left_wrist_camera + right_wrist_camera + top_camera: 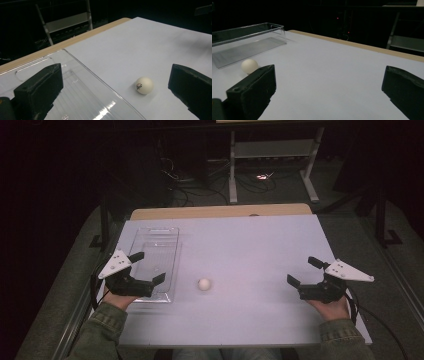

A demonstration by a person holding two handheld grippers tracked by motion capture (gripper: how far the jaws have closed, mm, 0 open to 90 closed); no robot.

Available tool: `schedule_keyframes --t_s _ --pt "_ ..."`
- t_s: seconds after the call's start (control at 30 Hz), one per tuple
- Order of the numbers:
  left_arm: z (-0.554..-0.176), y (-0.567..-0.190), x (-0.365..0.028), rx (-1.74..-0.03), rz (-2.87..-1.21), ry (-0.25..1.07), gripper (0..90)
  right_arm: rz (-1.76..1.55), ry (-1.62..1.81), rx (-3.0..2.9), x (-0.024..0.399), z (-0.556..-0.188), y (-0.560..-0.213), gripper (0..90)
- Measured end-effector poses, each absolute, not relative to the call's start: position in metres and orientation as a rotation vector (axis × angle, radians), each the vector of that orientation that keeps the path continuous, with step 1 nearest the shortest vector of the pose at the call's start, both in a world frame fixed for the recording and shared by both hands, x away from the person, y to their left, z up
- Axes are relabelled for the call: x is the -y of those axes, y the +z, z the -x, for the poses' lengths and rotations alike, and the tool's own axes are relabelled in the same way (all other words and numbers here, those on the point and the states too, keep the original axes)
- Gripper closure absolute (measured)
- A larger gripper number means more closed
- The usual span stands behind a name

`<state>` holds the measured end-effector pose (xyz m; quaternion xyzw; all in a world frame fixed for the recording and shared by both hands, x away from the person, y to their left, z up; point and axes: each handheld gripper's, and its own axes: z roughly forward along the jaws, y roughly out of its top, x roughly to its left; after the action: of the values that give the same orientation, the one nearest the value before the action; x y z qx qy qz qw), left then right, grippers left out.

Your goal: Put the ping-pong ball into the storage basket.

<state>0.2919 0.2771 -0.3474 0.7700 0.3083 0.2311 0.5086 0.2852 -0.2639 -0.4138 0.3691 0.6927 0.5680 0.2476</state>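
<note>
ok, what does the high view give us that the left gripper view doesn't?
High view alone: both hand-held grippers at once, the left gripper open over the near end of the clear plastic rectangular tray, the right gripper open over bare tabletop, plus the person's denim sleeves.

Left gripper view alone: dark print on the small white ball.

Both: the ball lying on the white table surface just outside the tray's long side, not in it.
</note>
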Motion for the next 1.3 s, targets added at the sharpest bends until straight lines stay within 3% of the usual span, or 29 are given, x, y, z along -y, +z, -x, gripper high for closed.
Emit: schedule_keyframes --t_s 1.3 --pt "-0.313 -0.333 -0.23 -0.606 -2.041 0.462 0.0 -0.995 1.554 -1.904 0.262 -0.284 -0.413 0.0"
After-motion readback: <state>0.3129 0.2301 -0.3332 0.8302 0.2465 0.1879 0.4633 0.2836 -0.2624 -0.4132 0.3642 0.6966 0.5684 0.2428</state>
